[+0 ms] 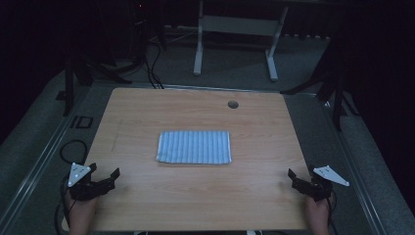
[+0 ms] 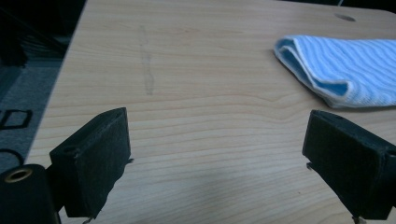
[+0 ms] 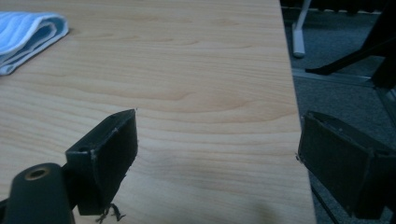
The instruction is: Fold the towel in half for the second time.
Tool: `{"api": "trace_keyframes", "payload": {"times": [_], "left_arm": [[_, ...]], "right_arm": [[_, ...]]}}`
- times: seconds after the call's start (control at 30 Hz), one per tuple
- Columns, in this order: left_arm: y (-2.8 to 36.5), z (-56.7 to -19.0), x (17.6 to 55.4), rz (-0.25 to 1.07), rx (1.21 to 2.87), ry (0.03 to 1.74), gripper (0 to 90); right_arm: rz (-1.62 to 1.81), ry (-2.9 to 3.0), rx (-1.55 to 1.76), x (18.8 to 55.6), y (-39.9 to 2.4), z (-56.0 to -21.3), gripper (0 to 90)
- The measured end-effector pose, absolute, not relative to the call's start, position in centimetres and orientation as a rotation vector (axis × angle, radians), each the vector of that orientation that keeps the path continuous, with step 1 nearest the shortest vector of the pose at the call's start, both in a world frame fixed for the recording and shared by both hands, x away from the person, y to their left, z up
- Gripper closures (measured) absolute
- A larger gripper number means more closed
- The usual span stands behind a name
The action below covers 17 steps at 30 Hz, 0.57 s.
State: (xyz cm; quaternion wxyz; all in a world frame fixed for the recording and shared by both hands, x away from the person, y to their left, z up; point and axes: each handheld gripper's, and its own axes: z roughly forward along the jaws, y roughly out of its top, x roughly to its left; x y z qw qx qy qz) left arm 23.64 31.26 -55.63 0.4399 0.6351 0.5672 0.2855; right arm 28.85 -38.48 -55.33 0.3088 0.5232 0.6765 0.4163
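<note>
Folded blue striped cloth (image 1: 194, 147) lies mid-worktop (image 1: 147, 205), apparently flat. Left tongs (image 1: 104, 179) and right tongs (image 1: 299, 179) sit at near corners, jaws wide apart, holding nothing, well clear of cloth.

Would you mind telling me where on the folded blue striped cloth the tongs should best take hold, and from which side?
The folded cloth lies flat mid-table, so its middle offers nothing to pinch. Probably best is a near corner: the left tongs could come in low from the left, where the left gripper view shows the layered edge raised off the table. The right tongs, also open, could mirror this.
</note>
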Motion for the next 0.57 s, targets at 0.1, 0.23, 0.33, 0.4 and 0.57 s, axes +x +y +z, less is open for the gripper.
{"api": "trace_keyframes", "payload": {"times": [0.1,0.23,0.33,0.4,0.57], "left_arm": [[31.12,-55.72,23.65,0.716,1.587,1.410,7.7],[31.07,-55.82,23.65,0.719,1.587,1.410,7.7],[31.14,-55.86,23.62,0.712,1.581,1.414,7.7],[31.17,-55.90,23.60,0.710,1.578,1.415,7.7],[31.19,-55.91,23.56,0.709,1.571,1.410,7.7]], "right_arm": [[1.102,1.778,1.382,28.83,-38.49,-55.32,11.9],[1.107,1.785,1.395,28.93,-38.56,-55.32,11.9],[1.122,1.781,1.407,28.96,-38.74,-55.33,11.9],[1.125,1.777,1.413,28.98,-38.82,-55.33,11.9],[1.116,1.783,1.409,29.01,-38.72,-55.33,11.9]]}}
